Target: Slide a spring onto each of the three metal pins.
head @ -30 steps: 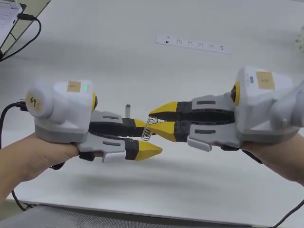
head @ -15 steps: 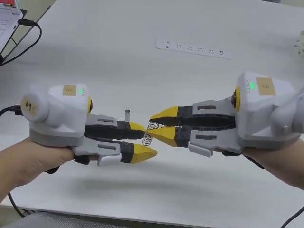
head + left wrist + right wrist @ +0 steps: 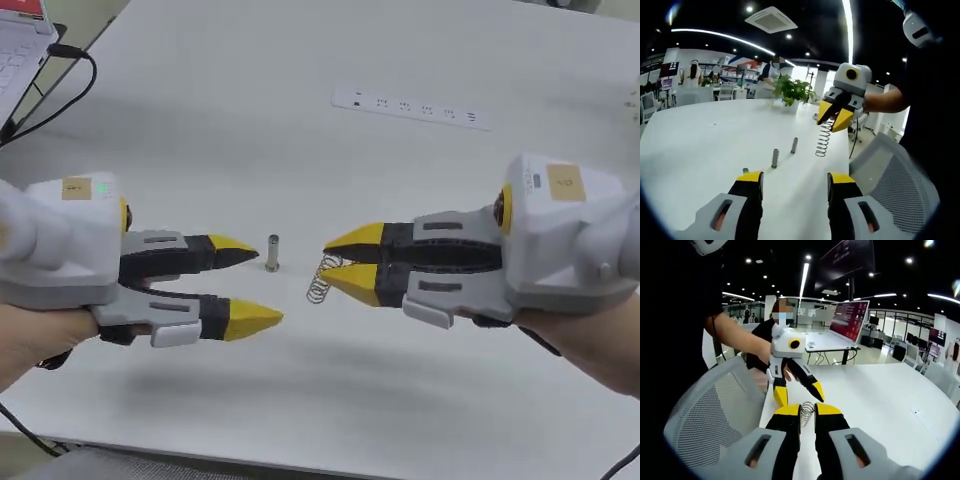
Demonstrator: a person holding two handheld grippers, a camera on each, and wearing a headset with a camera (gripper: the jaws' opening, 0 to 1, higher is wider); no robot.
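Item 1. My right gripper (image 3: 336, 262) has its yellow tips pinched on the upper coils of the spring (image 3: 319, 281). The rest of the coil hangs free, down and slightly to the left of the tips, over the white table (image 3: 300, 130). In the right gripper view the spring stands between my two tips, which are drawn nearly together on it.

Item 2. My left gripper (image 3: 258, 284) has its jaws standing well apart and holds nothing. Its tips point toward the right gripper, and there is a clear gap between the two tools.

Item 3. In the head view an upright pin (image 3: 272, 252) stands on the table just off the far tip of the left gripper. It is to the left of the hanging spring and touches neither.

Item 4. The left gripper view shows three pins in a row running away from me. The nearest pin (image 3: 745, 171) stands just behind my left jaw tip, followed by the middle pin (image 3: 775, 158) and the farthest pin (image 3: 794, 145). The middle and farthest look ribbed, possibly with coils on them, but they are too small to confirm. I cannot tell which of the three the head view shows.

Item 5. A power strip (image 3: 410, 108) lies flat farther back on the table, well apart from the work.
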